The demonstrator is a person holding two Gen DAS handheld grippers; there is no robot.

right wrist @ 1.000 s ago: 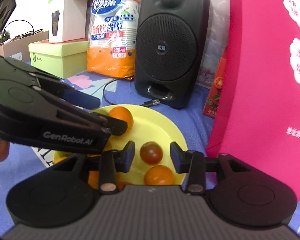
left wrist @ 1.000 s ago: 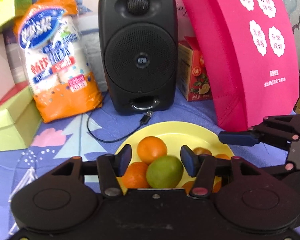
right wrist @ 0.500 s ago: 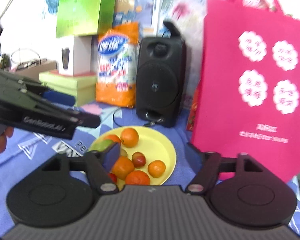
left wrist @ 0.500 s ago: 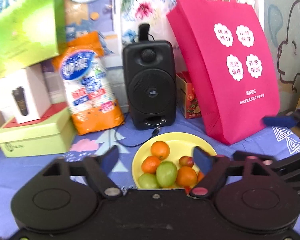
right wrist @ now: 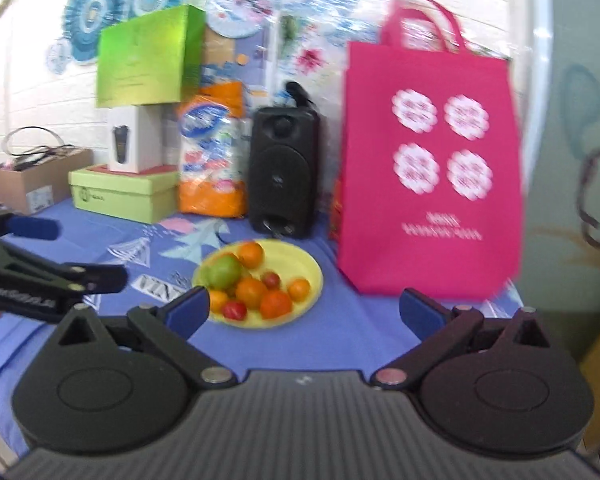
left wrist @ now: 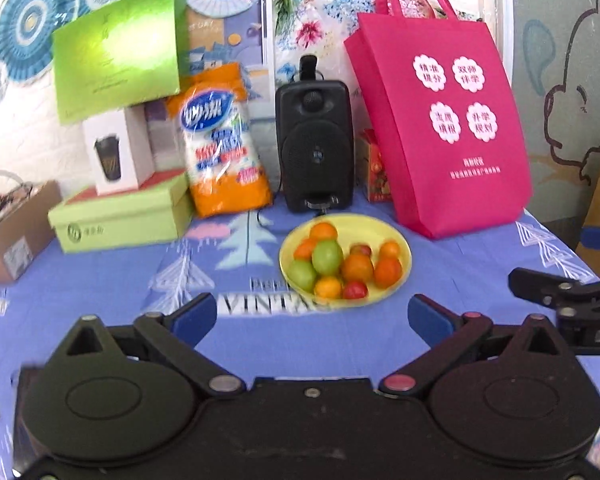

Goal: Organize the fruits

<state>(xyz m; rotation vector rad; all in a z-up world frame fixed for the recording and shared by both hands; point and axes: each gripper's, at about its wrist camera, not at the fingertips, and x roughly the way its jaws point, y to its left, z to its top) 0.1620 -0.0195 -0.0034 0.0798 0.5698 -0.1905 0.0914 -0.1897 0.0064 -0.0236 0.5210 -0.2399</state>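
Fruits [left wrist: 342,266] sit piled on the round yellow plate [left wrist: 402,246], which rests on the blue patterned table [left wrist: 100,280] just in front of the black speaker [left wrist: 315,148] and beside the tall pink fabric tote bag [left wrist: 440,128]. Compared with a second ago, both tools have pulled well back: then the jaws of each were narrow and down among the fruit, now the plate lies apart from both and the whole back row of boxes shows. Nothing is carried away in either one, so I judge the placing finished and the task near its end, or between two picks.

Largest on the plate are two green, lime-like fruits [left wrist: 326,256], one leaning against the other at the left side. Around them lie several oranges [left wrist: 388,272], smooth and bright, one at the far rim. Smallest are the reddish, tomato-like ones [left wrist: 355,290], one at the near rim and one in the middle. All stay inside the rim; none has rolled onto the table.

Left gripper [left wrist: 312,316] has its jaws spread wide and empty, hanging above the table short of the plate. Right gripper [right wrist: 304,308] likewise stands with jaws wide, gripping nothing, with the plate just ahead on its left.
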